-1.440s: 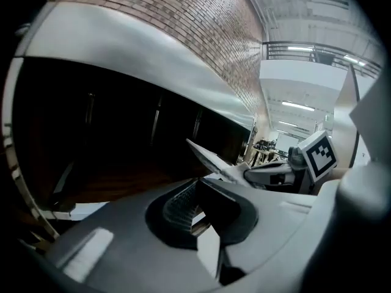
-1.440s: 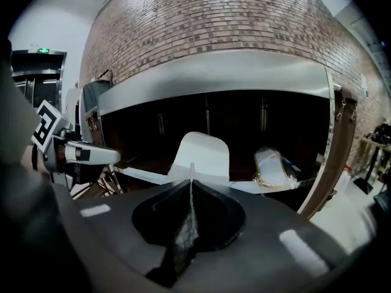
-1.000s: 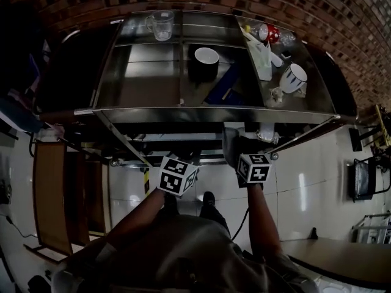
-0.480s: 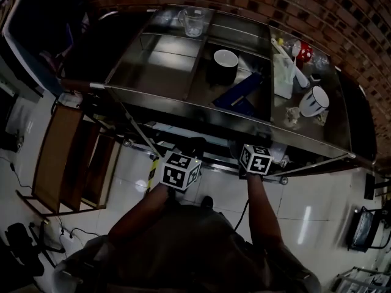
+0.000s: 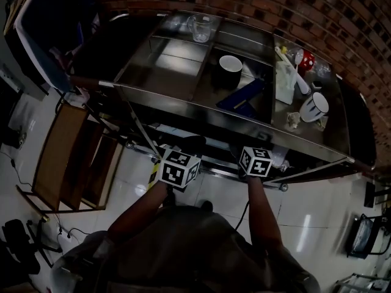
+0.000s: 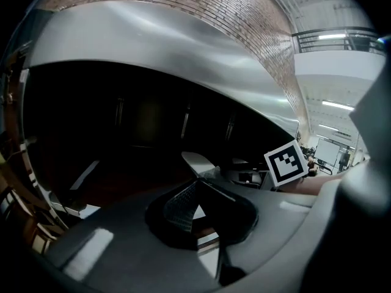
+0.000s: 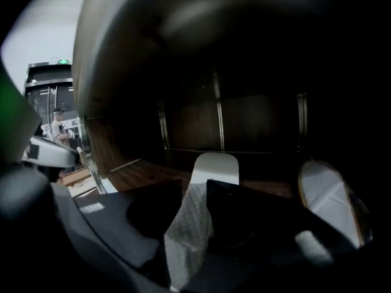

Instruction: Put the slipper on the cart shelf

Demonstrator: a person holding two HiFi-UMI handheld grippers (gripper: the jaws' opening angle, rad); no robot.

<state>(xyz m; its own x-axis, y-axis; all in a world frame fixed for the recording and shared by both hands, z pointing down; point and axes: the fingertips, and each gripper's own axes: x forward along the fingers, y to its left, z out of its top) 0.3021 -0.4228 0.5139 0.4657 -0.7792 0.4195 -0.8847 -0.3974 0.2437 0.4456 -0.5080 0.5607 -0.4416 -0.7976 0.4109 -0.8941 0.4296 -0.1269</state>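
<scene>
Right gripper (image 7: pixel 197 188): jaws have just been opening, pads now apart and holding nothing. The white slipper (image 7: pixel 215 163) lies flat on the cart's wooden lower shelf (image 7: pixel 137 174) just past the tips, with a second slipper (image 7: pixel 330 200) to its right. Left gripper (image 6: pixel 197 183): tips closed together, empty (its marker cube (image 5: pixel 179 168) bears a black-and-white square pattern); beyond, the steel cart top (image 5: pixel 165 72) with a white mug (image 5: pixel 316 105), then the brick wall (image 5: pixel 342 17)

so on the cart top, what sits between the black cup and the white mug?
Head view: past the black cup, a blue flat object, then a tray divider and a white packet, short of the white mug.
</scene>
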